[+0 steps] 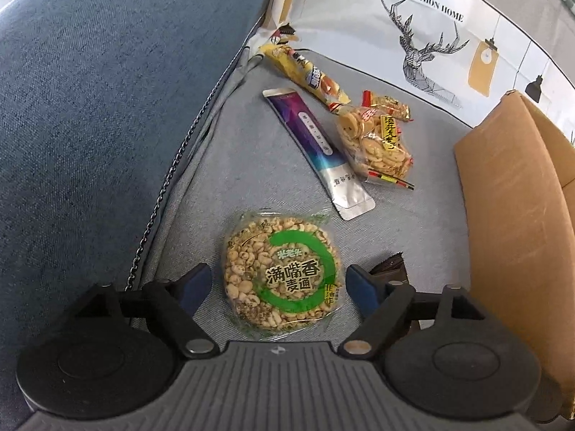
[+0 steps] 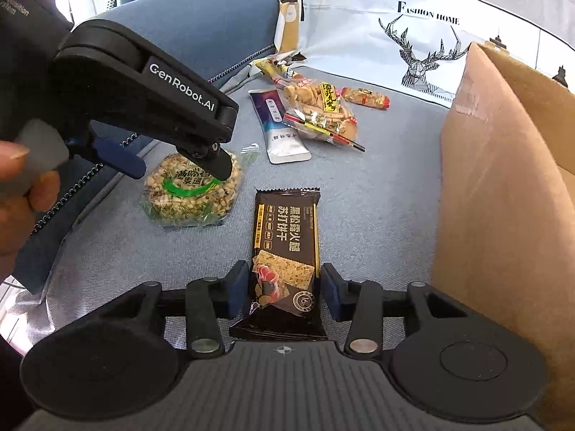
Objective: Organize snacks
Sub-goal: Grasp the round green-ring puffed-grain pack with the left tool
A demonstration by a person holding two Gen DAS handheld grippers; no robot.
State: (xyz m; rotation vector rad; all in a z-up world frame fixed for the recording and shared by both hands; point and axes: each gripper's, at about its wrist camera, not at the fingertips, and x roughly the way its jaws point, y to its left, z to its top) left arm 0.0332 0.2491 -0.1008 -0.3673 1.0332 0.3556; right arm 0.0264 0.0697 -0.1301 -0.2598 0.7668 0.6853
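While both grippers' fingers stood apart, the left gripper [image 1: 278, 283] straddling the round puffed-grain cake [image 1: 283, 276] and the right gripper [image 2: 284, 292] the dark cracker packet [image 2: 285, 251] on the sofa seat [image 1: 413, 222], both seemed light, crinkly, crushable, best pinched gently across the edges

- The right hand-held gripper [image 2: 284, 292] straddles a black cracker packet [image 2: 285, 251], fingers apart on either side.
- The left hand-held gripper [image 2: 179, 168] hovers over a round puffed-grain cake [image 2: 190, 194].
- A cardboard box [image 2: 503, 186] stands at right on the sofa seat [image 2: 377, 197].
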